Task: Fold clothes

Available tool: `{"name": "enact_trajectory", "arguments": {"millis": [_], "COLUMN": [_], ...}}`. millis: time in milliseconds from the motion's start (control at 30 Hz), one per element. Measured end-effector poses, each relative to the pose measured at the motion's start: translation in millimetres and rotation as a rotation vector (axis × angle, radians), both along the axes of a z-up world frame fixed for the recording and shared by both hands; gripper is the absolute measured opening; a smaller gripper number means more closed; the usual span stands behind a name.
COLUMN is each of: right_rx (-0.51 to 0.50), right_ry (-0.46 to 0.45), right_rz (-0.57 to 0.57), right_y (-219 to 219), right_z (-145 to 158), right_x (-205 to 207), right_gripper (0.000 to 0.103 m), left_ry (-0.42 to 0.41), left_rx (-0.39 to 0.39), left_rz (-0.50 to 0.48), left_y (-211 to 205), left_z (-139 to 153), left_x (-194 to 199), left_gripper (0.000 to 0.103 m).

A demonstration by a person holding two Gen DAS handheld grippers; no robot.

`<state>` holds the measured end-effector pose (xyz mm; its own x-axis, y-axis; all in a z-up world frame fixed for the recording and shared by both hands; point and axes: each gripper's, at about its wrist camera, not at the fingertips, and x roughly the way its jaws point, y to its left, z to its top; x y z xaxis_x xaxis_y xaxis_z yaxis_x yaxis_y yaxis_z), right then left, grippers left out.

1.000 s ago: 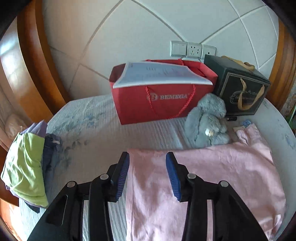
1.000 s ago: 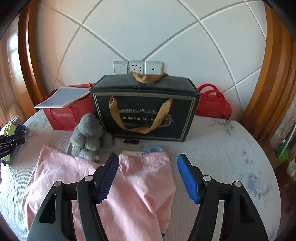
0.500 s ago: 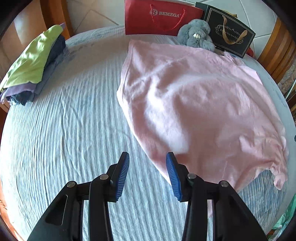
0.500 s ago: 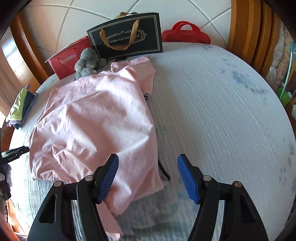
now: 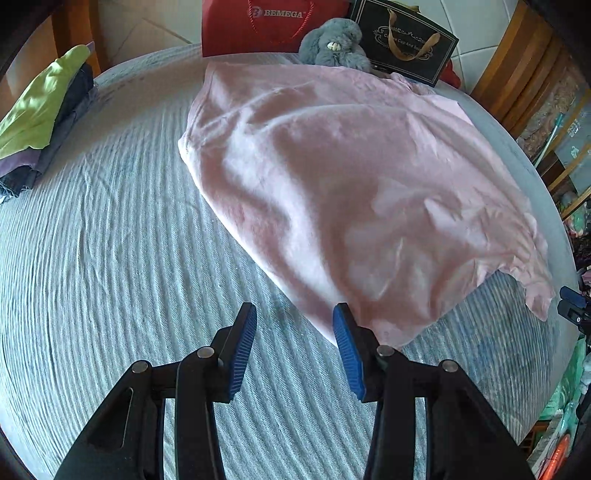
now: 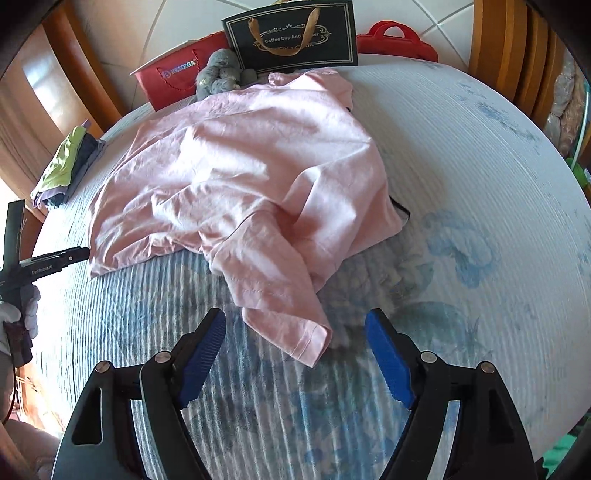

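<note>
A pink shirt (image 5: 351, 177) lies spread and wrinkled on the bed; it also shows in the right wrist view (image 6: 251, 177). My left gripper (image 5: 295, 347) is open and empty, just short of the shirt's near hem, its right finger at the cloth's edge. My right gripper (image 6: 295, 358) is open and empty, with a loose pink sleeve (image 6: 291, 317) lying just ahead between its fingers. The left gripper's body shows at the left edge of the right wrist view (image 6: 40, 262).
The bed has a pale blue ribbed cover (image 5: 110, 258). A pile of folded clothes, green on top (image 5: 40, 114), sits at the left. A red bag (image 5: 266, 26), a grey plush toy (image 5: 332, 44) and a black gift bag (image 5: 402, 40) stand at the headboard.
Both grippers have pulled back from the headboard end to the near edge of the shirt. The shirt now lies spread out ahead of them. Both stay open.
</note>
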<state>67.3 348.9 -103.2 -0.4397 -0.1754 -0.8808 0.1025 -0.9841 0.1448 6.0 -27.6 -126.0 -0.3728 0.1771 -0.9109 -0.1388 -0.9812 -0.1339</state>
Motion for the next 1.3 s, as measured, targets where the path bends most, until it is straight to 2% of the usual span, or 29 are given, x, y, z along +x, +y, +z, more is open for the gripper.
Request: {"name": "enact_trajectory", "arguments": {"millis": [67, 100, 133, 167, 200, 233, 367, 467, 567, 633, 700, 733, 767, 833, 967, 1000, 1033, 1100, 1200, 1300], "right_rx": [0.029, 0.044, 0.058, 0.073, 0.087, 0.102, 0.054, 0.046, 0.07, 0.059, 0.022, 0.003, 0.007, 0.011, 0.0, -0.003, -0.006, -0.011, -0.017, 0.0], "right_ry": [-0.018, -0.027, -0.035, -0.044, -0.052, -0.061, 0.086, 0.179, 0.206, 0.197, 0.164, 0.146, 0.129, 0.101, 0.057, 0.046, 0.035, 0.013, -0.01, -0.031], "right_rz": [0.017, 0.025, 0.033, 0.042, 0.05, 0.058, 0.045, 0.031, 0.012, 0.021, 0.06, 0.083, 0.103, 0.12, 0.1, 0.095, 0.09, 0.08, 0.058, 0.042], "right_y": [-8.0, -10.4, -12.8, -15.2, -17.5, -19.9, 0.7, 19.7, 38.4, 45.3, 45.2, 43.1, 39.2, 33.5, 28.2, 26.9, 25.5, 22.9, 19.0, 13.8], "right_z": [-7.0, -8.9, -10.8, -12.7, -14.6, -16.5, 36.7, 75.3, 91.9, 96.3, 92.1, 87.5, 80.3, 67.7, 48.1, 43.3, 38.4, 28.6, 16.7, 8.8], "right_x": [-4.6, -8.7, -12.9, -17.0, -21.2, -25.3, -50.3, -86.0, -128.5, -149.7, -157.0, -156.6, -152.4, -140.6, -110.1, -102.5, -94.8, -79.6, -56.3, -37.2], "right_gripper": [0.076, 0.064, 0.032, 0.016, 0.003, 0.003, 0.003, 0.003, 0.003, 0.003, 0.005, 0.009, 0.013, 0.031, 0.033, 0.042, 0.059, 0.071, 0.071, 0.079], "left_ry": [0.015, 0.018, 0.017, 0.012, 0.007, 0.022, 0.108, 0.153, 0.169, 0.18, 0.178, 0.173, 0.168, 0.135, 0.074, 0.068, 0.067, 0.066, 0.055, 0.038], "left_rx": [-0.009, -0.015, -0.027, -0.028, -0.028, -0.025, -0.051, -0.075, -0.087, -0.073, -0.062, -0.061, -0.057, -0.058, -0.054, -0.044, -0.033, -0.025, -0.022, -0.018], "left_rz": [-0.018, -0.031, -0.042, -0.043, -0.043, -0.048, -0.045, -0.034, -0.02, -0.017, -0.016, -0.014, -0.011, -0.001, 0.023, 0.021, 0.015, -0.009, -0.048, -0.091], "left_y": [8.6, 12.8, 16.7, 19.4, 22.0, 24.3, 32.2, 31.3, 33.9, 33.9, 33.8, 34.4, 35.0, 33.2, 23.4, 20.2, 17.1, 13.1, 10.3, 13.8], "left_z": [-1.4, -1.8, -1.4, 0.6, 2.8, 8.5, 44.1, 60.6, 70.1, 73.7, 71.9, 68.9, 64.3, 51.5, 29.3, 27.5, 26.8, 26.1, 21.7, 13.8], "left_x": [2.5, 2.5, 1.4, -1.1, -3.7, -6.1, -31.2, -67.7, -97.8, -97.6, -91.2, -85.3, -78.6, -66.6, -45.1, -39.0, -32.7, -20.5, -4.4, 9.3], "left_gripper": [0.042, 0.038, 0.012, 0.001, 0.001, 0.001, 0.0, 0.001, 0.001, 0.003, 0.02, 0.04, 0.046, 0.046, 0.046, 0.046, 0.046, 0.046, 0.048, 0.049]}}
